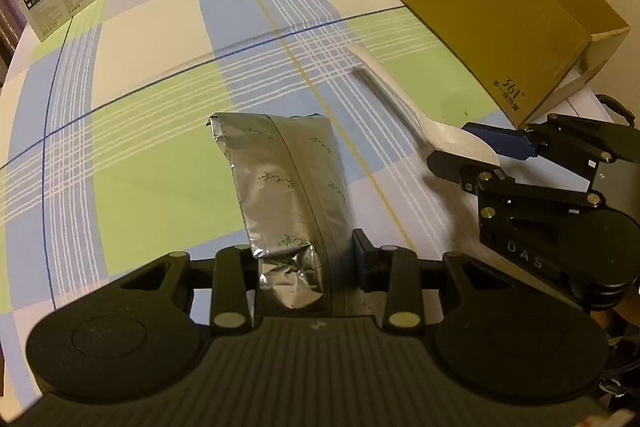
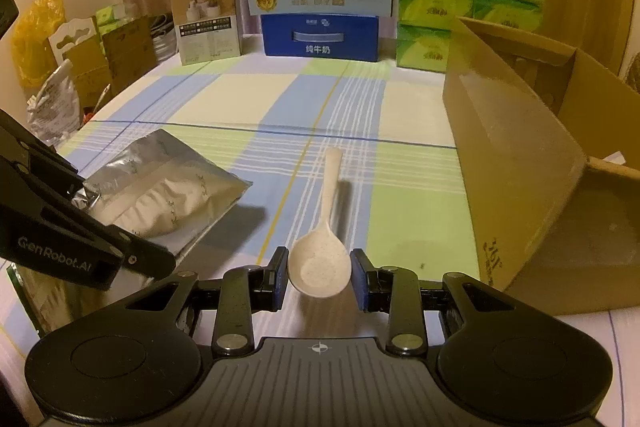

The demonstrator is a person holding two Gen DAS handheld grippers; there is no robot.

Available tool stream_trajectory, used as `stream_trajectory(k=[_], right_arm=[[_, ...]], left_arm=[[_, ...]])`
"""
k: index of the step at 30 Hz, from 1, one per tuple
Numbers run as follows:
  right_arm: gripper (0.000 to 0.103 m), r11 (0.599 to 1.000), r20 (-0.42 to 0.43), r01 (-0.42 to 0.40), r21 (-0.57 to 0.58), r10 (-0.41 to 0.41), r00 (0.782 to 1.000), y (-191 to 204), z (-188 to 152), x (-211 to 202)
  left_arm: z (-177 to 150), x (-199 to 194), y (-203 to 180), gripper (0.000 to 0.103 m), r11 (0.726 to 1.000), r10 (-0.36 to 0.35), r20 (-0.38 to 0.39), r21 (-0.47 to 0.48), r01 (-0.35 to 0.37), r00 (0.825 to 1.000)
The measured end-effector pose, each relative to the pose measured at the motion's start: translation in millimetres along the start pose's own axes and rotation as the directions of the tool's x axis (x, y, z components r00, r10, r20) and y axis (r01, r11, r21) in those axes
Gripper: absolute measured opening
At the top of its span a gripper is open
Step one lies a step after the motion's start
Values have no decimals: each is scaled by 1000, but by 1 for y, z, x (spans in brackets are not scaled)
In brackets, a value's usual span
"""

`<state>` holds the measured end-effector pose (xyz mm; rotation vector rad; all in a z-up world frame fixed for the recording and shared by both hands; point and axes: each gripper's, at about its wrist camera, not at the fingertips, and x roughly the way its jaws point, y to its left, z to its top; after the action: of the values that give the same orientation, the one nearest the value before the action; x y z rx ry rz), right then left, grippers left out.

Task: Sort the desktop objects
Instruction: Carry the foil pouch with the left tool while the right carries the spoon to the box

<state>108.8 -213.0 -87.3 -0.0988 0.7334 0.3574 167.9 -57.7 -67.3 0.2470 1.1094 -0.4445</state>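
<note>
**On the checked counter: both items gripped, neither yet boxed**

At the near edge of the counter [image 2: 256,95], two loose things are in play. The silver foil pouch [image 1: 288,187] has its crumpled near end pinched between the pads of the left hand-held gripper [image 1: 304,263]; the jaws are pressed in on the foil. The right wrist view shows its far end tilted up, with a dark shadow beneath, so it looks partly raised off the cloth. Whether any corner touches the cloth I cannot tell.

The pale speckled spoon [image 2: 320,263] sits just right of the pouch. Its bowl is between the blue pads of the right hand-held gripper [image 2: 319,279], jaws drawn close at both sides of the bowl, handle pointing away toward the back of the counter. From the left wrist view the bowl is clamped and the handle casts a shadow on the cloth, so it seems carried rather than resting.

To the right stands the open cardboard box [image 2: 516,167], near the spoon but apart from it. What shows of its inside is too dim to say what it holds.

At the back edge: a blue milk carton [image 2: 320,39], green tissue packs [image 2: 468,3], a small product box [image 2: 208,19].

Judgement: pick-up stage done for both items; transfer and release are left. No other loose item shows on the open cloth, so these may be the last.
</note>
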Motion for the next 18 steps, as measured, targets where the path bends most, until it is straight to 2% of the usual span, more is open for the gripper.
stream_trajectory(k=[18], right_arm=[[30, 1000, 28, 12, 2, -12, 1000, 5, -5, -38]], left_arm=[[-9, -31, -19, 31, 1000, -8, 51, -15, 9, 999]])
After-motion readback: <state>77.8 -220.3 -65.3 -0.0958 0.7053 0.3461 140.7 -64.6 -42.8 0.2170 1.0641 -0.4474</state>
